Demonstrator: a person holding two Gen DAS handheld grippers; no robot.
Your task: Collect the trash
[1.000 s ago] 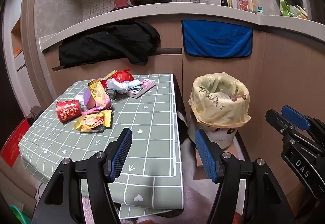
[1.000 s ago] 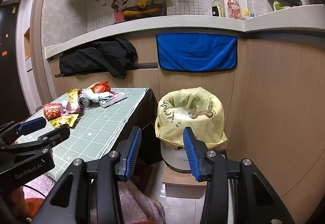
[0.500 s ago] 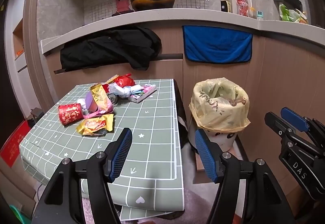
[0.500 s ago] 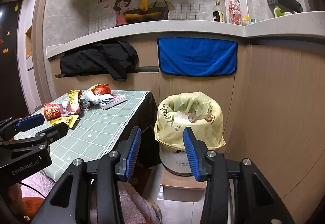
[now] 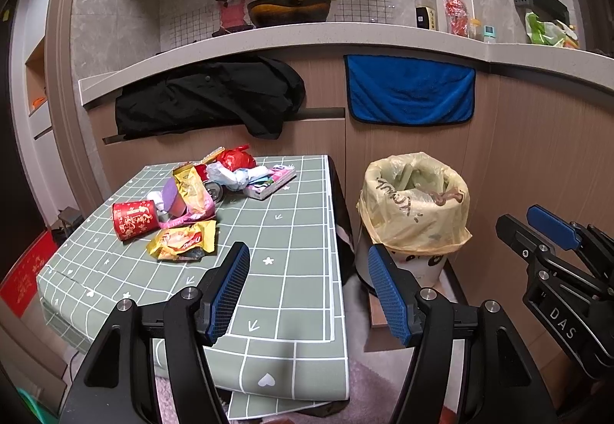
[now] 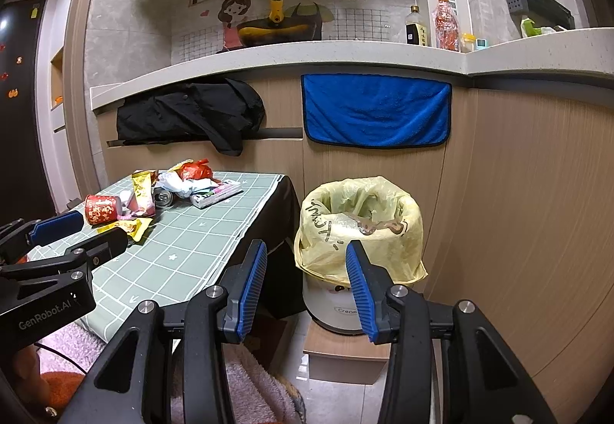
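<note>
Table (image 5: 299,270): trash (image 5: 192,201) heaped at 10 o'clock
Bin (image 6: 360,228): bagged, beside table
Left gripper (image 5: 307,285): released, empty
Right gripper (image 6: 307,285): released, empty

"DAS" — right tool (image 5: 552,232); "GenRobot.AI" — left tool (image 6: 76,232).

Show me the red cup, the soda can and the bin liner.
red cup (image 5: 134,219), left wrist view, printed side wall
soda can (image 6: 164,197), right wrist view, its top end
bin liner (image 6: 326,232), right wrist view, front outer face

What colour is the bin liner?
Pale yellow bin liner with dark lettering; clearest in the right wrist view.
</note>
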